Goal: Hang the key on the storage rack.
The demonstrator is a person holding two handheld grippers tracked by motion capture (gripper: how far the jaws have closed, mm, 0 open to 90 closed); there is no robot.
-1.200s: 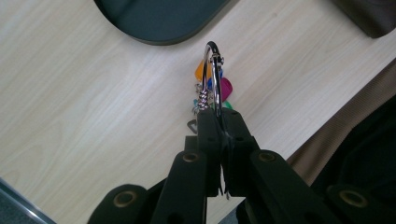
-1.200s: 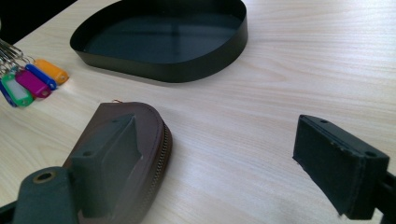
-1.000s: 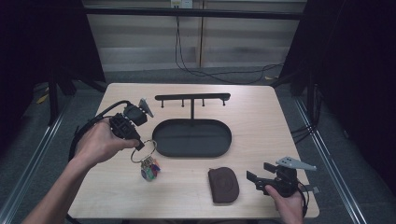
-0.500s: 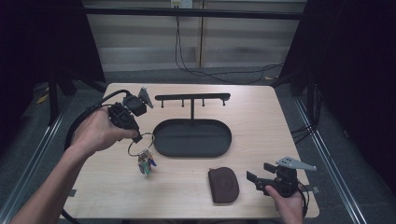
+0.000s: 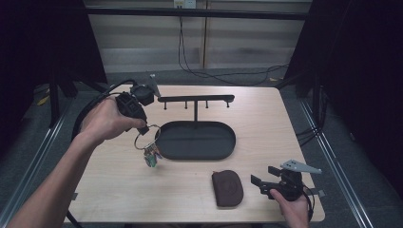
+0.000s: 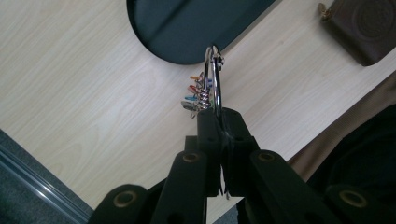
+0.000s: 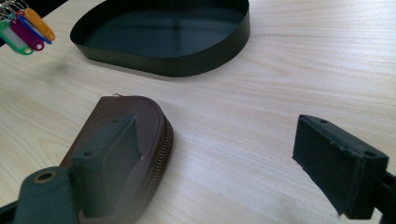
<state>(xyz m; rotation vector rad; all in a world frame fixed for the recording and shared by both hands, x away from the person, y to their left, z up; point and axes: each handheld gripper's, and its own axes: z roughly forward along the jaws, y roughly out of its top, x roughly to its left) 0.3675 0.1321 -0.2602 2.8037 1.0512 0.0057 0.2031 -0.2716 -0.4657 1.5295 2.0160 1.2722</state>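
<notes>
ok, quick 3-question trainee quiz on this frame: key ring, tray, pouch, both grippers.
1. True or false: the left gripper is shut on the key ring, which hangs clear of the table.
2. Multiple choice: where does the brown pouch lie? A) inside the black tray; B) on the table, nearer the person than the tray, beside the right gripper; C) on the hook rack.
3. Short answer: how do the right gripper's jaws stand, and is anything between the pads?

Key
1. True: the pads pinch the ring and the coloured key tags dangle below it.
2. B.
3. Open, wide apart; only bare table lies between them, with the pouch by one jaw.
</notes>
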